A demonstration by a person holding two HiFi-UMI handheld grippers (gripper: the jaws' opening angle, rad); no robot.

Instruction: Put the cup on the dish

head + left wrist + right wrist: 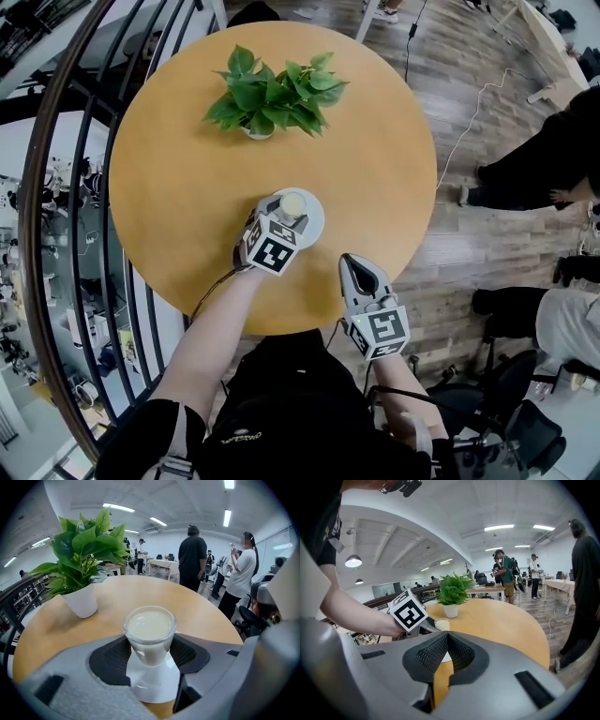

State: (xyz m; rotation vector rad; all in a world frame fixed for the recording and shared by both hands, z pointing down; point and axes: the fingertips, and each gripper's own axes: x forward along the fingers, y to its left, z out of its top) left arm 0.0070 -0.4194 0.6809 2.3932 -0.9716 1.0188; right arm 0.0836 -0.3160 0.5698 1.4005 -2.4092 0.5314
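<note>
Everything sits around the round wooden table (187, 187), so I'll go across from its left side. Past the table's left rim runs a dark metal railing (66, 187), curving along the edge. On the far part of the tabletop, roughly at its middle line, stands a leafy green plant (272, 94) in a small white pot. Nearer the front of the table, about midway across, lies a white dish (316, 217), and over it is the cup (150, 630), a clear glass filled with a pale milky liquid and standing upright. The left gripper (150, 644) reaches in from the table's near edge and has the cup clamped between its dark pads, one pressing on each side of the glass low down. From where I look I cannot tell whether the base of the cup rests on the dish. Its marker cube (275, 248) sits just behind the dish, toward the table's front edge. Further right, at the table's near rim, the right gripper (447, 637) hangs over the edge with its jaw tips brought together and nothing between them, well apart from the dish. Beyond the table's right side, people (534, 159) stand and sit on the plank floor (469, 234).
</note>
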